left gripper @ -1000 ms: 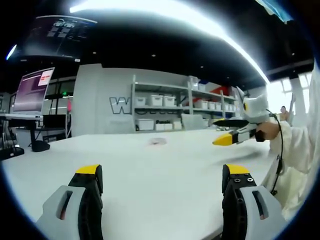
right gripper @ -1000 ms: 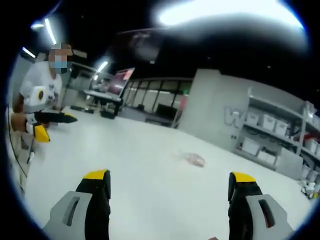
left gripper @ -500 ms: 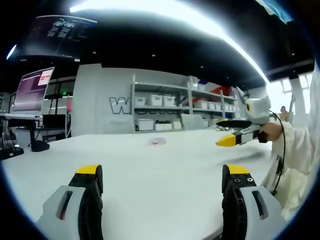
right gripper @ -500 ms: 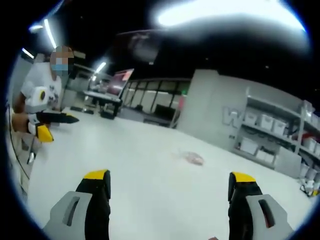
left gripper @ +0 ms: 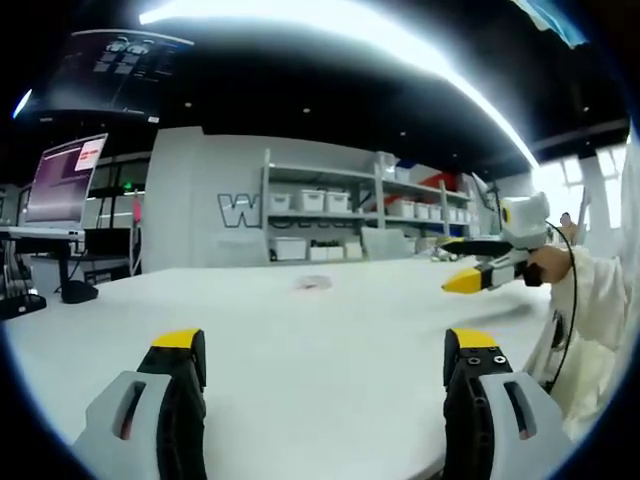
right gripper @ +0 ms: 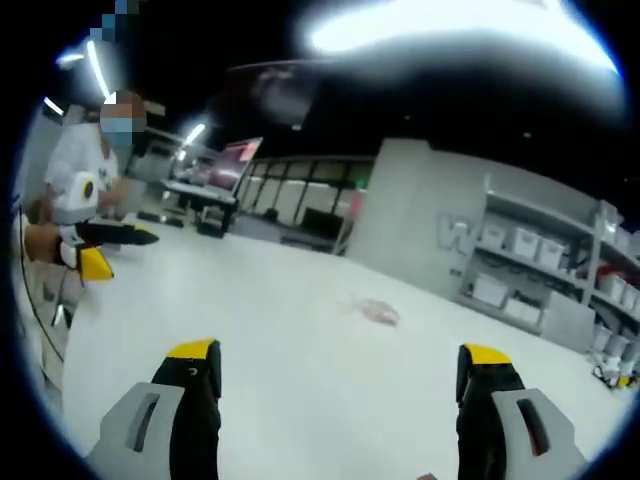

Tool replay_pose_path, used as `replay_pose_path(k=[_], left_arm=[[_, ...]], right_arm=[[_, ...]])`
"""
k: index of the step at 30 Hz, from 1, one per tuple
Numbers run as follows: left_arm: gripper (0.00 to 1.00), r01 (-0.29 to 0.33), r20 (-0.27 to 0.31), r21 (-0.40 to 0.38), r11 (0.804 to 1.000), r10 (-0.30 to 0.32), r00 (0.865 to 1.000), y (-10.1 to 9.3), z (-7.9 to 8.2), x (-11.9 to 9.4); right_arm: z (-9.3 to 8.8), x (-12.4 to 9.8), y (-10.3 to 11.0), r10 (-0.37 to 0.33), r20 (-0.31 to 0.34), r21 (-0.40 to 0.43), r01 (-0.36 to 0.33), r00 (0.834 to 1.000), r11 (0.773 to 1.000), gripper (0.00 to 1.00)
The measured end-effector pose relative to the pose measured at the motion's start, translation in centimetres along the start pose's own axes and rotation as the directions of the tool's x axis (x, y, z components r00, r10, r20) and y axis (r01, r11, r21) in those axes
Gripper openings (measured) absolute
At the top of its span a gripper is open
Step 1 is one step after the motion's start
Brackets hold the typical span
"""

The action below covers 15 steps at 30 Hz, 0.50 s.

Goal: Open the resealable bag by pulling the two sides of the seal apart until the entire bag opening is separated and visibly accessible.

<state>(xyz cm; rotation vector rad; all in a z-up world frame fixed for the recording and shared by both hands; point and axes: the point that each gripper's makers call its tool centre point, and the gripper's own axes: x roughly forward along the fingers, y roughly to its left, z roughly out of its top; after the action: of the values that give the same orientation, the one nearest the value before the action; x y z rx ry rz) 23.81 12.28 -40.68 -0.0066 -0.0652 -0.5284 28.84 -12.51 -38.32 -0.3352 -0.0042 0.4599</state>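
I see a wide white table (left gripper: 300,340) spreading ahead, with shelving (left gripper: 340,215) holding white bins along the far wall and a monitor (left gripper: 65,180) off to one side. My left gripper (left gripper: 320,350) and right gripper (right gripper: 340,365) both hang above the tabletop, jaws spread wide and holding nothing. The resealable bag (right gripper: 378,313) lies flat, small and pinkish, mid-table, well apart from both grippers.

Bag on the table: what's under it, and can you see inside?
The bag lies flat on the bare white table. It's too small and blurred to see contents or its seal.
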Motion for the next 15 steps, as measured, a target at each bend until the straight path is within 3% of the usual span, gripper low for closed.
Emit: replay_pose_path(k=[8,15], left_arm=[[0.98,0.000,0.000,0.001,1.000,0.000,1.000,0.0,0.0,0.0],[0.98,-0.006,0.002,-0.001,1.000,0.006,1.000,0.4,0.0,0.1]], right_arm=[[-0.8,-0.8,0.0,-0.017,-0.011,0.023,0.018,1.000,1.000,1.00],[-0.4,-2.1,0.0,-0.038,-0.003,0.026,0.038,0.999,0.999,1.00]])
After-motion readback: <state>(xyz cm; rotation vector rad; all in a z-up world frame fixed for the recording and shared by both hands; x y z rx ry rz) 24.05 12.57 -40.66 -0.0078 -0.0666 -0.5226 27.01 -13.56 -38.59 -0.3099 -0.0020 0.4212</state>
